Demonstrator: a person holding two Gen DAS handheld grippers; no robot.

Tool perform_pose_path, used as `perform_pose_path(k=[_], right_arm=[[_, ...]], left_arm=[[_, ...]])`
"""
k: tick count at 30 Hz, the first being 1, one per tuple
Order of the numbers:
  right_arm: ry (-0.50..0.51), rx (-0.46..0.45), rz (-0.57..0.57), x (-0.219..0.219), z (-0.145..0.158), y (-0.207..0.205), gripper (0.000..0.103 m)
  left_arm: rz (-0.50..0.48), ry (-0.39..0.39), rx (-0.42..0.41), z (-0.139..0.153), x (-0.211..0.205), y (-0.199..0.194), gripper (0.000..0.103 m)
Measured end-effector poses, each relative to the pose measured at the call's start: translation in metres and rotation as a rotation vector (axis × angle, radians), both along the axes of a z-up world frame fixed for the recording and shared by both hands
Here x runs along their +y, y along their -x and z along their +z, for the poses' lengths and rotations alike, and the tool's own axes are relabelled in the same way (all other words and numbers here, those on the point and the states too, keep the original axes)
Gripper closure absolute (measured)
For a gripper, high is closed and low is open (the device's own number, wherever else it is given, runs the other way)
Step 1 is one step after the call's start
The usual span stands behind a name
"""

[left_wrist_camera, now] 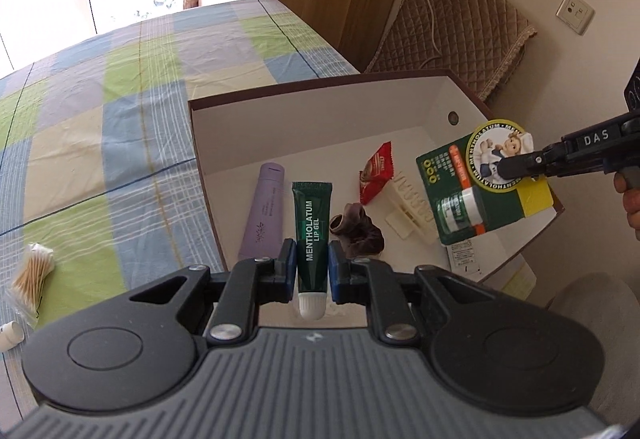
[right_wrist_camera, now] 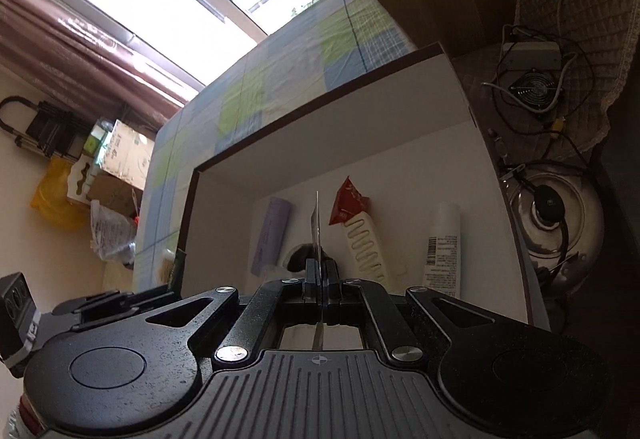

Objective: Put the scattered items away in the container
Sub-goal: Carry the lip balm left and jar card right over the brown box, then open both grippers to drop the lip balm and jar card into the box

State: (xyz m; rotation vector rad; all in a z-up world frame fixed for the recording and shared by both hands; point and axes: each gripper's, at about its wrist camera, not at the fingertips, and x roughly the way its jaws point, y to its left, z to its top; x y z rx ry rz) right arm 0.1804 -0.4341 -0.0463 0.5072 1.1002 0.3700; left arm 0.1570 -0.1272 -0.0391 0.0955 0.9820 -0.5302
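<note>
My left gripper (left_wrist_camera: 312,251) is shut on a green Mentholatum lip gel tube (left_wrist_camera: 311,215), held over the near edge of the white box (left_wrist_camera: 320,127), cap toward the camera. From the right, my right gripper (left_wrist_camera: 510,165) is shut on a green and yellow Mentholatum blister card (left_wrist_camera: 464,199), held over the box's right side. In the right wrist view that card (right_wrist_camera: 317,223) shows edge-on between the shut fingers of the right gripper (right_wrist_camera: 321,273). In the box lie a purple tube (left_wrist_camera: 266,211), a red packet (left_wrist_camera: 374,175), a brown scrunchie (left_wrist_camera: 358,231) and a cream hair clip (left_wrist_camera: 412,211).
A white tube (right_wrist_camera: 442,247) also lies in the box. A pack of cotton swabs (left_wrist_camera: 32,279) and a small white bottle (left_wrist_camera: 10,335) rest on the checked bedsheet (left_wrist_camera: 140,99) left of the box. A metal kettle (right_wrist_camera: 556,215) and cables stand on the right.
</note>
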Motion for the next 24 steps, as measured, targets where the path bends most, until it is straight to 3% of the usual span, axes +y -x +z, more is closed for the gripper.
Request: perform_pose_path(k=[15,24], right_arm=[[0.095,0.110,0.107,0.035,-0.034,-0.008,0.100],[0.187,0.146,0.120,0.041,-0.036,-0.011,0.099]], left_arm=[[-0.020,-0.040,0.039,-0.017,-0.012,-0.013,0.090],[-0.016,-0.062,0.061,-0.028,-0.011,-0.015,0.090]])
